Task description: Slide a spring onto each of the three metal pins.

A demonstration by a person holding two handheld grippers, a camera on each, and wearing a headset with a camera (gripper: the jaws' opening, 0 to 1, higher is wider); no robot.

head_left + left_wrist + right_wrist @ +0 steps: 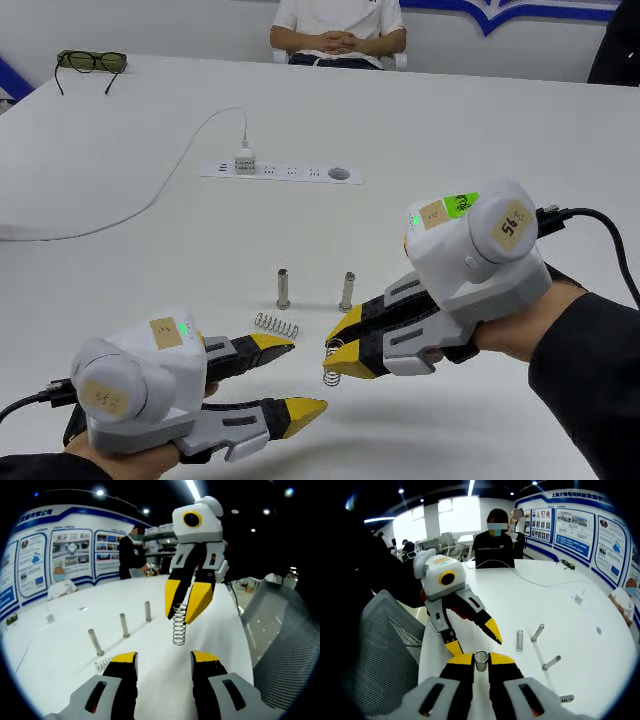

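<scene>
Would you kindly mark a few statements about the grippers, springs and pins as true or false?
1. The right gripper holds a spring. True.
2. The left gripper is shut on a spring. False: its jaws stand open and hold nothing.
3. A loose spring lies on the table. True.
4. All three pins are bare. False: one pin already carries a fitted spring.
</scene>
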